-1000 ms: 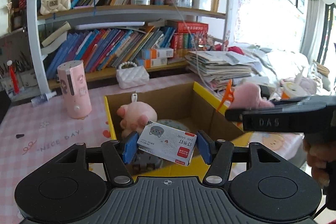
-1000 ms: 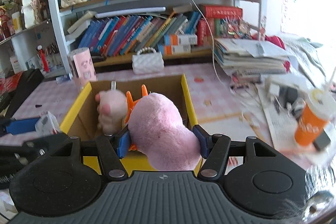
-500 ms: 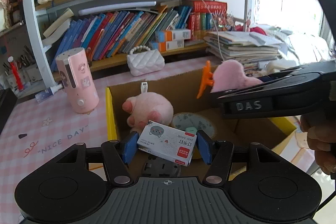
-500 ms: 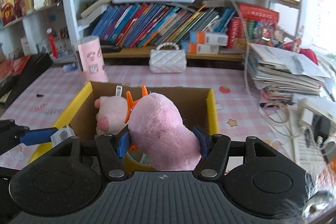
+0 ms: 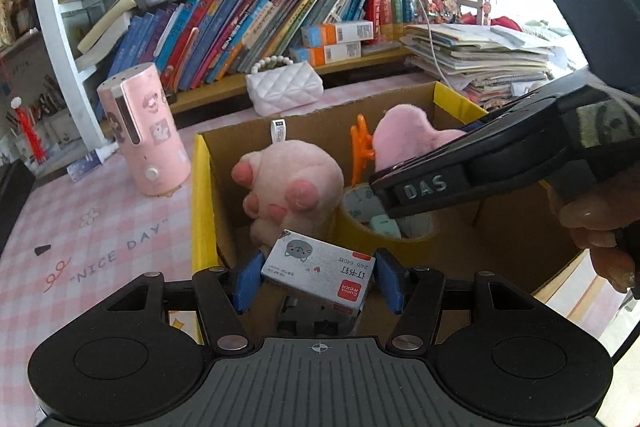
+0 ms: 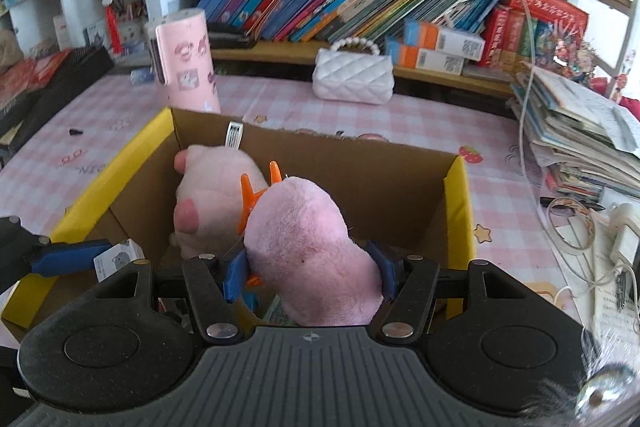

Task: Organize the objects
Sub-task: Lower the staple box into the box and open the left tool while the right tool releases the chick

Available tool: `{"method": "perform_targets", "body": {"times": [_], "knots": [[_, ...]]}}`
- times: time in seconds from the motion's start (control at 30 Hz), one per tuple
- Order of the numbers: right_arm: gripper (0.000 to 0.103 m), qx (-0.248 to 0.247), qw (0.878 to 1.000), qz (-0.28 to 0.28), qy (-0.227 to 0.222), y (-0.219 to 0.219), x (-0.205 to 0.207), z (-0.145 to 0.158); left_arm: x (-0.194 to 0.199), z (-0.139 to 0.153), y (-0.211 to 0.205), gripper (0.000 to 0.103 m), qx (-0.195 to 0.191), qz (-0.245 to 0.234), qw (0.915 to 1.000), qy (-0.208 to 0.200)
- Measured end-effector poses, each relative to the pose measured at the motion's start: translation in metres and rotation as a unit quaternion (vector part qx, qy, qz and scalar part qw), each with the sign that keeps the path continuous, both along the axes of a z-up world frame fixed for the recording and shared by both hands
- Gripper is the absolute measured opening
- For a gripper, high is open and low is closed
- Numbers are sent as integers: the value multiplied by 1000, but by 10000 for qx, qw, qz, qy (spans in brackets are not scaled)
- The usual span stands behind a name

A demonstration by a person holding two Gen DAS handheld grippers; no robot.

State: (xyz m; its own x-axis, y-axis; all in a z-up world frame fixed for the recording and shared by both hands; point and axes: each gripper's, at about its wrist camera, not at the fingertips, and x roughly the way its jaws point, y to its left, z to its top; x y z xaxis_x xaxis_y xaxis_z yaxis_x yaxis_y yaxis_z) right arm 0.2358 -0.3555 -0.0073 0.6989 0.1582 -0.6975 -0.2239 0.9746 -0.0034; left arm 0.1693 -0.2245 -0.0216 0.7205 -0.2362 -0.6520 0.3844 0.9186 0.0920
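Holding both loads over the cardboard box (image 5: 216, 163), I see its yellow-edged rim on every side and open floor only toward its right half. My left gripper (image 5: 318, 281) clamps the staple box (image 5: 318, 269) just above the near wall; my right gripper (image 6: 306, 269) clamps the pink plush toy (image 6: 310, 251) with an orange clip (image 6: 250, 199) beside it, inside the box opening. Compared with a second ago, both grippers have moved forward and lower, so the box interior fills more of each view. Obstructions inside: a pink paw plush (image 5: 290, 187) against the left rear corner and a tape roll (image 5: 384, 227) on the floor below the right gripper. Outside the box stand a pink cylinder (image 5: 142, 131), a white quilted purse (image 5: 284, 87), shelved books (image 5: 256, 23) and a paper stack (image 6: 580, 127), all apart from the walls.
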Motion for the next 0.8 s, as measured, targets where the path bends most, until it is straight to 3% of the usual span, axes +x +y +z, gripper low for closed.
{"method": "perform_targets", "body": {"times": [0.5,0.8], "knots": [[59,-160,9961,378,782,9,20,-13,3,-3,-7,59,56,-8,10000,-80],[59,-124,9954,371,873,8,21,-14,-3,1,-6,63,59,36,9998,-186]]}}
